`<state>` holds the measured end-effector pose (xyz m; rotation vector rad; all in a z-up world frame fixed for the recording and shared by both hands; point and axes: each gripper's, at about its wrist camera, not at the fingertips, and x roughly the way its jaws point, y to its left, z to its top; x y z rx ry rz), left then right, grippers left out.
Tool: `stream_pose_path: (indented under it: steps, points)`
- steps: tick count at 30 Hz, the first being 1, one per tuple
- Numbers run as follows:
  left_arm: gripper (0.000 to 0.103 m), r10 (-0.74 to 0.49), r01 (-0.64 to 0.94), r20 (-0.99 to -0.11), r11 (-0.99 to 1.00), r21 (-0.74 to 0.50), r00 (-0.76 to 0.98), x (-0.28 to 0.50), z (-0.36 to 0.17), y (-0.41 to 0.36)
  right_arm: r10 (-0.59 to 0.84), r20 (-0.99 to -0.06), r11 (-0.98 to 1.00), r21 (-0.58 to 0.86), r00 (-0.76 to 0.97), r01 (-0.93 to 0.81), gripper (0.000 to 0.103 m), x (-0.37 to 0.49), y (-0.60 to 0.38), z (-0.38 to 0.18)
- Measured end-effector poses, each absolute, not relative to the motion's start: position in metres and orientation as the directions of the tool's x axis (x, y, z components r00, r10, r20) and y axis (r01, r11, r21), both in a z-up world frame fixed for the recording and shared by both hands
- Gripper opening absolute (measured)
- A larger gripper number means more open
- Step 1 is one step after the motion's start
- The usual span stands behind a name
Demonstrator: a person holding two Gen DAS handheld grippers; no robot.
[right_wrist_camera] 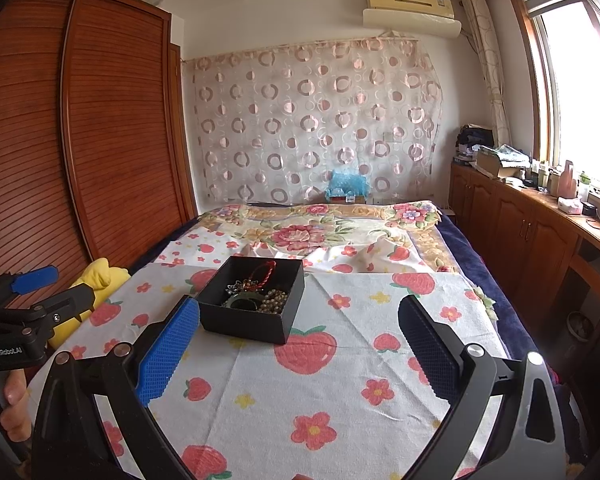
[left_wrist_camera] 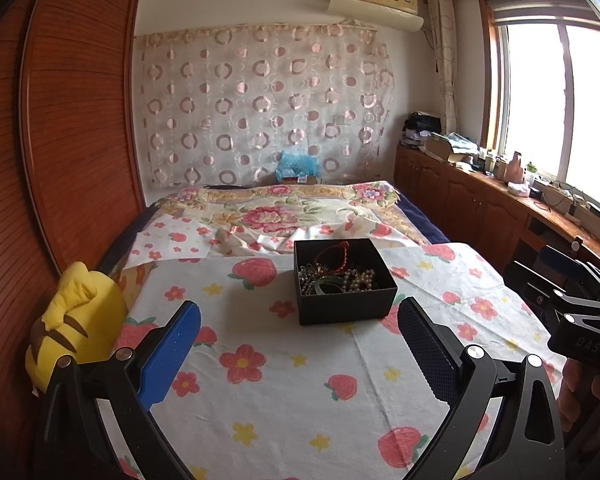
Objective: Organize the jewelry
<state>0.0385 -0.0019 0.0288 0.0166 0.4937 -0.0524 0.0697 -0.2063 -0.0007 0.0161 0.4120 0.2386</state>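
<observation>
Reading "GenRobot.AI": left gripper [right_wrist_camera: 36,280] label.

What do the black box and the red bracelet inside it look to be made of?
Black box: looks like matte cardboard or stiff paperboard, given its thin straight walls, sharp corners and lack of sheen. Red bracelet: seems to be braided or twisted cord, showing a soft looped shape and dull fibrous surface, though it is too small to confirm.

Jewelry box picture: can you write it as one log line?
box: open, on bed, jewelry tangled inside | left gripper: open, empty, short of box | right gripper: open, empty, short of box
</observation>
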Motion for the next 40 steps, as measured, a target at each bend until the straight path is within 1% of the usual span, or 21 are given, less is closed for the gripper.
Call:
stream_pose_path:
  steps: [40]
  points:
    - [0.095, -0.048, 0.054, -0.475, 0.999, -0.002, 0.879, 0.0378, 0.0276, -0.0006, 0.234, -0.398, 0.972, 0.07, 0.887, -0.225, 0.1, 0.07, -0.2045, -0.005]
